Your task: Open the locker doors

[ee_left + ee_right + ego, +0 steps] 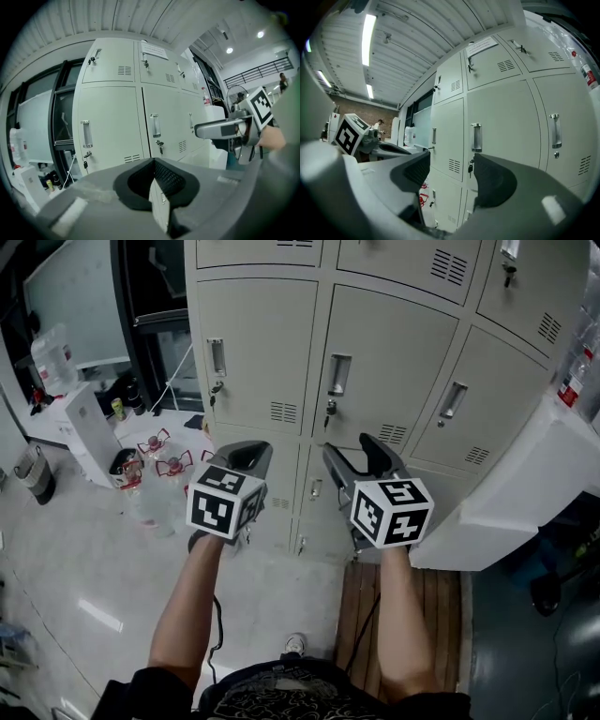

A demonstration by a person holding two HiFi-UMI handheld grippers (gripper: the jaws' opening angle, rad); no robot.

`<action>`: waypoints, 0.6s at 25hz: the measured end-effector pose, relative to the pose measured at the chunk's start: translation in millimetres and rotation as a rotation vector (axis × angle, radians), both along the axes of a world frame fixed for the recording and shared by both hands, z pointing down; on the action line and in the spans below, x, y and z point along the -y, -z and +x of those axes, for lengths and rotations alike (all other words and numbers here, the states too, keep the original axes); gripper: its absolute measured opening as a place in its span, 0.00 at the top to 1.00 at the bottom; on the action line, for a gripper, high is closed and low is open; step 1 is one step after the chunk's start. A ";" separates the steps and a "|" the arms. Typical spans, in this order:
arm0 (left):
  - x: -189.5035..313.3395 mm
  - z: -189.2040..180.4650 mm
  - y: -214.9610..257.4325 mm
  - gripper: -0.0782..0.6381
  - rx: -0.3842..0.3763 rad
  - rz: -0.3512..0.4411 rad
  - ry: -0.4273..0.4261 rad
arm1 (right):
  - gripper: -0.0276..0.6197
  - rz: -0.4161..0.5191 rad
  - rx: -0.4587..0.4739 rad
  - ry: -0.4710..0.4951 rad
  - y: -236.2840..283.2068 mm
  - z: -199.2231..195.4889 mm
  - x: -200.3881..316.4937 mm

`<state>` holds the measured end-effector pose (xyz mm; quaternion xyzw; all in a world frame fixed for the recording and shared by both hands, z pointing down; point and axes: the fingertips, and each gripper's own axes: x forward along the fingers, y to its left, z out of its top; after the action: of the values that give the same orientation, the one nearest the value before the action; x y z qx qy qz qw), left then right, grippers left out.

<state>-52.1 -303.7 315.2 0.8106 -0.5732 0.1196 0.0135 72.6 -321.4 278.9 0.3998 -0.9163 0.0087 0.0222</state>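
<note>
head view: left gripper (247,454) pinched, right gripper (349,448) spread, locker doors (394,352) closed.

Two grey handheld tools show, the left tool (246,454) and the right tool (352,454). Each carries one black-and-white marker cube (225,503), two cubes in all. The middle row holds three pale grey metal locker doors (255,343), with three recessed silver handles (339,374) and three slotted vents (283,412), one apiece. At least two clear red-handled water jugs (174,466) stand on the floor (84,559).
</note>
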 end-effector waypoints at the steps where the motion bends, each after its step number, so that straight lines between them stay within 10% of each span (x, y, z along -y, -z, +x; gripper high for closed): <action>1: 4.3 0.6 -0.4 0.89 0.003 -0.006 0.004 | 0.52 -0.001 0.000 0.007 -0.7 -0.4 5.4; 15: 55.8 4.7 -6.7 0.89 0.010 -0.030 0.049 | 0.52 -0.015 0.002 0.061 -6.3 1.7 63.3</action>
<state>-47.4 -359.5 321.9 0.7953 -0.5913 0.1316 0.0257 74.3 -384.7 285.2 0.3715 -0.9280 0.0155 0.0244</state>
